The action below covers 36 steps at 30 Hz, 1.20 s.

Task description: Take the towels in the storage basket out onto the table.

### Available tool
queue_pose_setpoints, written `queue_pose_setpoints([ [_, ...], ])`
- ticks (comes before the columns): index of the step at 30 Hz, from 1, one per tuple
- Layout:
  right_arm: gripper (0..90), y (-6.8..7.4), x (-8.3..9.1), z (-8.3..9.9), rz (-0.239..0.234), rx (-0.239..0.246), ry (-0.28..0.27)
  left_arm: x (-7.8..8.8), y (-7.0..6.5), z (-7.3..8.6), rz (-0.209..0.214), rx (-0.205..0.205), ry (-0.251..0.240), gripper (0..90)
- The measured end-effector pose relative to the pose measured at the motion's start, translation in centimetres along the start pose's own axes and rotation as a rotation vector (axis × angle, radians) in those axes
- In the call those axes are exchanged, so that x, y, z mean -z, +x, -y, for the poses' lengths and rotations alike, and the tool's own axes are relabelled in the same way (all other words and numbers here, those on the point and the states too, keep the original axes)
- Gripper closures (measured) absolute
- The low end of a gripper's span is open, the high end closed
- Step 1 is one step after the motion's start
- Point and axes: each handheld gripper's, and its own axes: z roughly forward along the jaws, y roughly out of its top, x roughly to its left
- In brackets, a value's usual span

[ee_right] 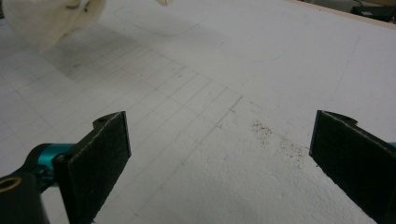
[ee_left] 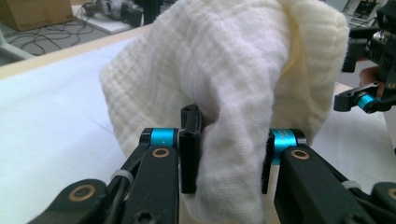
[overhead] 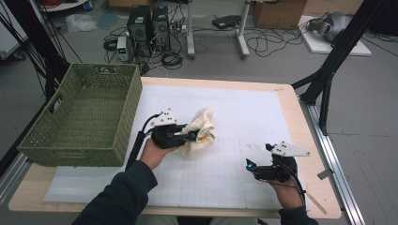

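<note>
A bunched cream cloth [overhead: 201,124] hangs just above the white mat near the middle of the table. My left gripper [overhead: 196,137] comes at it from the left and is shut on it. In the left gripper view a thick fold of the cloth [ee_left: 224,60] is pinched between the two black pads, with my left gripper [ee_left: 229,158] pressing from both sides. My right gripper [overhead: 258,156] rests low at the front right, open, with bare mat between its jaws [ee_right: 219,154]. The cloth [ee_right: 42,18] shows at the top left of the right gripper view.
A green woven basket [overhead: 129,117], with nothing inside, stands at the table's left edge, close to my left hand. The white gridded mat [overhead: 244,108] covers most of the wooden tabletop. Beyond the table are black frame legs, cables and computer cases on the floor.
</note>
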Motion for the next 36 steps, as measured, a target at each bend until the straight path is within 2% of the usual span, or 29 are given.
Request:
queue_pose_setpoints([
  [4, 4.4, 0.0, 0.0, 0.0, 0.001, -0.001, 0.0, -1.7, 0.0, 1.3, 0.002, 0.019, 0.037, 71.1],
  [11, 4.4, -0.2, 0.1, 0.2, 0.004, -0.008, 0.002, -3.6, 0.0, 2.3, 0.002, 0.019, 0.107, 68.9],
  [14, 4.4, -0.2, 0.1, 0.2, 0.004, -0.007, 0.003, -4.3, 0.3, 3.0, -0.001, 0.039, 0.141, 68.3],
  [17, 4.4, -0.1, 0.1, 0.2, 0.003, -0.004, 0.004, -4.6, 0.3, 3.2, -0.007, 0.049, 0.142, 67.2],
  [19, 4.4, -0.1, 0.1, 0.2, 0.002, -0.004, 0.003, -4.6, 0.6, 3.3, -0.02, 0.065, 0.14, 63.1],
  [22, 4.4, -0.2, 0.1, 0.2, 0.003, -0.006, 0.005, -4.1, 1.1, 3.2, -0.047, 0.103, 0.137, 50.3],
  [23, 4.4, -0.2, 0.1, 0.2, 0.004, -0.006, 0.004, -3.8, 1.3, 3.0, -0.074, 0.112, 0.13, 43.5],
  [24, 4.4, -0.2, 0.2, 0.2, 0.006, -0.007, 0.003, -3.5, 1.4, 2.9, -0.087, 0.115, 0.122, 37.0],
  [27, 4.4, -0.3, 0.2, 0.3, 0.007, -0.01, 0.004, -2.1, 1.9, 2.2, -0.148, 0.109, 0.098, 26.6],
  [32, 4.4, -0.2, 0.1, 0.3, 0.01, -0.01, 0.009, 0.6, 2.8, 1.8, -0.205, 0.144, 0.03, 19.6],
  [36, 4.4, -0.2, 0.1, 0.3, 0.01, -0.01, 0.012, 2.6, 2.7, 2.3, -0.212, 0.132, 0.008, 19.6],
])
